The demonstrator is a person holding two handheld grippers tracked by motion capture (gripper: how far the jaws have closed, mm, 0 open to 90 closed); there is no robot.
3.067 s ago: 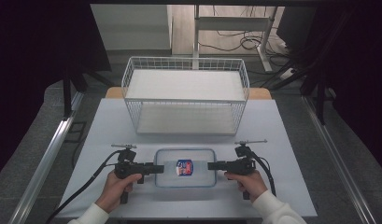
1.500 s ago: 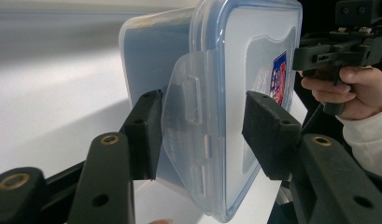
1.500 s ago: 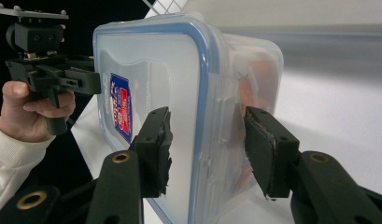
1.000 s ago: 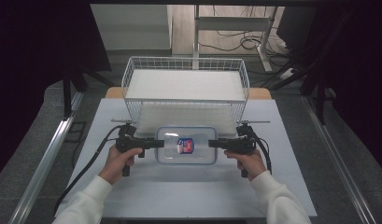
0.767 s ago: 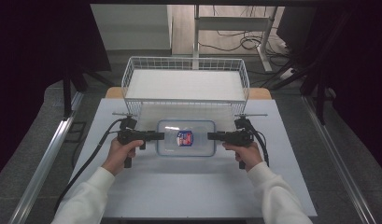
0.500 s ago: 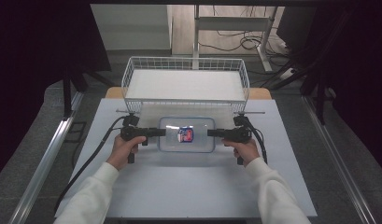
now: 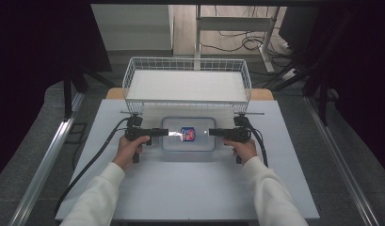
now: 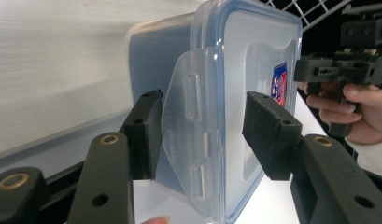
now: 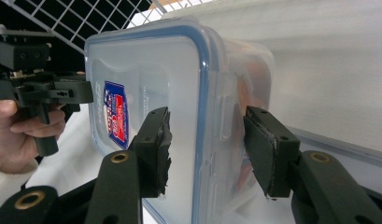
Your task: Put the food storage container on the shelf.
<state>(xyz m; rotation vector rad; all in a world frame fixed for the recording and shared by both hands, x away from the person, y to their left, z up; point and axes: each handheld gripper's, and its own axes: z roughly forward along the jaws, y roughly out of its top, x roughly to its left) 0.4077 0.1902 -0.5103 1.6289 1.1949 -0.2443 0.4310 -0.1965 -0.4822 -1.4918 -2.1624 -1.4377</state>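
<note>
A clear plastic container (image 7: 199, 126) with a blue-rimmed lid and a red-and-blue label (image 7: 188, 134) lies just in front of the wire basket (image 7: 188, 100). My left gripper (image 7: 165, 133) is shut on its left end, one pad on the lid and one by the latch flap (image 8: 191, 116). My right gripper (image 7: 212, 133) is shut on the right end, with the lid edge between its jaws. In the left gripper view my left gripper (image 8: 205, 123) straddles the container (image 8: 254, 56), and the right gripper (image 8: 338, 70) shows beyond. In the right gripper view my right gripper (image 9: 207, 137) clamps the container (image 9: 146, 60).
The white wire basket stands at the table's far edge, its floor bare. The white table (image 7: 190, 188) stretches toward the person. Cables trail from both grippers. A metal rail (image 7: 44, 160) runs along the left, and chairs and cords lie beyond the basket.
Both grippers have carried the container away from the person, from the table's near part up to the front of the basket. Their grip looks the same.
</note>
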